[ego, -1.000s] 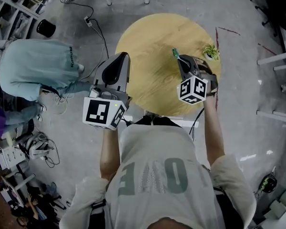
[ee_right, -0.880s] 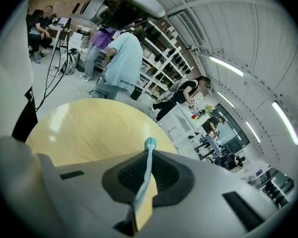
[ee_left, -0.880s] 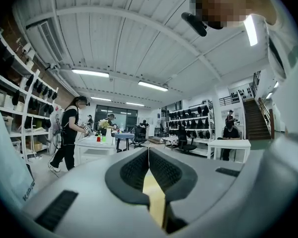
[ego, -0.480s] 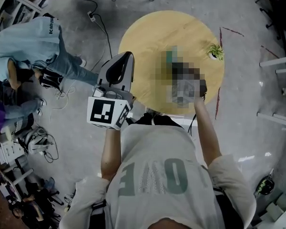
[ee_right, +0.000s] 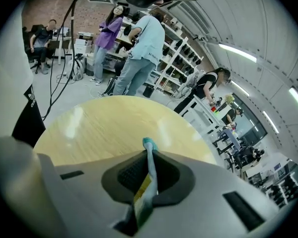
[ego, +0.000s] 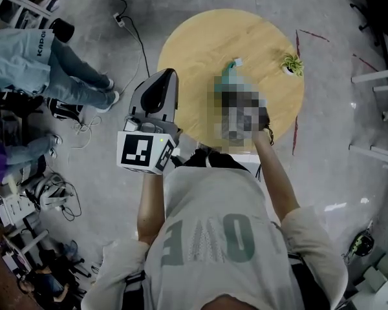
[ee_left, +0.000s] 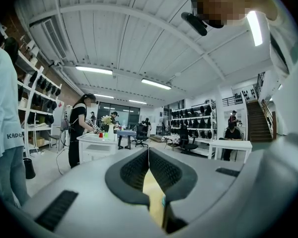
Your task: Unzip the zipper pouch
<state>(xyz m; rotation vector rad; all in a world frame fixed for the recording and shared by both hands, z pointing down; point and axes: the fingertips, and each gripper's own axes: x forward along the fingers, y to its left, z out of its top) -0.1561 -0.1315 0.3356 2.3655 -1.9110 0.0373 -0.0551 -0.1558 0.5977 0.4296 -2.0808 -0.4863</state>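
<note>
Round light-wood table (ego: 200, 44) carries a small green potted plant (ego: 291, 64) at 3 o'clock. Over its centre the right gripper (ee_right: 148, 155) clamps the teal zipper pouch (ego: 230, 76); the left gripper (ego: 169, 73), closed and empty, hovers at 8 o'clock.

Left gripper (ee_left: 149, 151) held level, jaws together and empty; right gripper (ee_right: 148, 156) angled downward, clamping the teal pouch (ee_right: 148, 144).

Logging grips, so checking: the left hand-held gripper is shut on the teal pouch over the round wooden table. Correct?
No: the right hand-held gripper is shut on the teal pouch over the round wooden table; the right gripper view shows it. The left hand-held gripper is simply shut.
</note>
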